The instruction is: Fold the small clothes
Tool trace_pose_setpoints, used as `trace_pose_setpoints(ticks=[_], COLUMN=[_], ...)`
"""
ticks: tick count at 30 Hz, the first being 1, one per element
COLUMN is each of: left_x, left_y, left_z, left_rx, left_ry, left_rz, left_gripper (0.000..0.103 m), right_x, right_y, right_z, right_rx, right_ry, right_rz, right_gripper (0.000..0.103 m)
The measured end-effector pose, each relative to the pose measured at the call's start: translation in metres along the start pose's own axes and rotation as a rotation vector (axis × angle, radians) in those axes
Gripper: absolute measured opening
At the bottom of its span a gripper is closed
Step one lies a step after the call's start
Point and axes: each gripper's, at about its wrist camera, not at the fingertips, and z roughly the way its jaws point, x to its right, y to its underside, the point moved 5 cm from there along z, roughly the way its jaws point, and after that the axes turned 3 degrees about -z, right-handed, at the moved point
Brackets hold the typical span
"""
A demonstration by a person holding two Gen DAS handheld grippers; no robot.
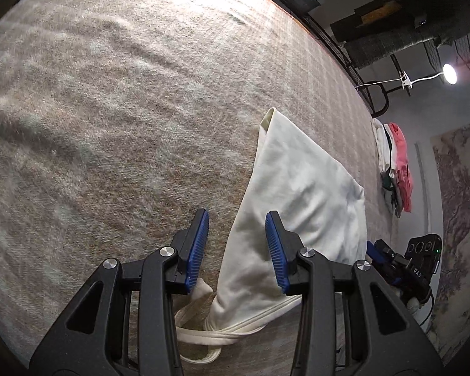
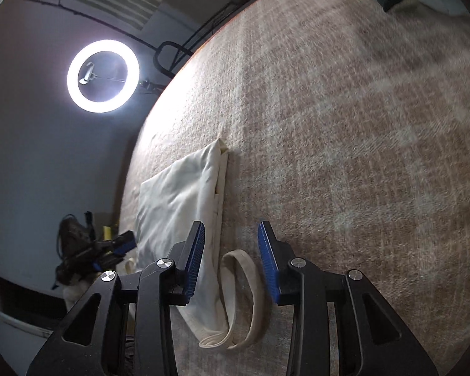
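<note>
Both claws stand part-open over the cream garment [image 1: 300, 188], gripping nothing. Left claw [image 1: 236, 247]: blue pads apart, the garment's left edge lies below and between them, no pad pressing cloth. Right claw [image 2: 230, 260]: pads likewise apart, straddling the garment's right edge and one loose strap loop [image 2: 244, 285]; no contact visible. Garment lies flat on the woven carpet-like surface [image 1: 109, 94], already doubled lengthwise by the look of the layered edge; in the left wrist view it runs from lower centre toward the right middle of the frame, in the right wrist view from lower centre toward the left middle. Straps [image 1: 200, 338] trail loose at the bottom of both frames, tangled and crossing each other. Risks, as judged: (1) a claw closes on a strap alone instead of the body hem, so the lift drags the strap and leaves the body behind; cause, straps lie right under the pads. (2) A pad catches only the top layer, so the doubled layers slide apart and the fold goes skew. (3) Rough surface may hold the lower layer by friction while the upper moves. (4) The two claws sit near each other at the same end; the right claw's body [image 1: 401, 266] shows at lower right of the left view, so a collision is possible if both converge. Pile of other clothes [image 1: 394, 163] at right middle is well apart, no interference expected.
</note>
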Motion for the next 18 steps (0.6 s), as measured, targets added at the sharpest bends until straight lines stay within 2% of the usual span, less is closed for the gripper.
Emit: trace_pose_setpoints(ticks=[5,9,15,18], left_x=[0.003,0.006,0.011,0.016], left_y=[-0.001,-0.002,-0.005,-0.005], left_z=[0.003,0.006,0.010,0.014], left_rx=[0.001,0.003,0.011,0.008], left_ry=[0.011,0.014,0.006,0.009], left_rz=[-0.001,0.005,0.015,0.024], left_gripper=[0.038,0.038,0.038,0.033], right_x=[0.000,-0.009,-0.012,-0.021], right_y=[-0.001,0.000,-0.005,-0.003], right_z=[0.006,0.015,0.026,0.034], right_rx=[-0.033,-0.051,-0.054,-0.056], right_ry=[-0.056,-0.048,-0.097,-0.108], right_rz=[0.008,-0.024,0.000,-0.017], right_gripper=[0.034,0.034,0.035,0.035])
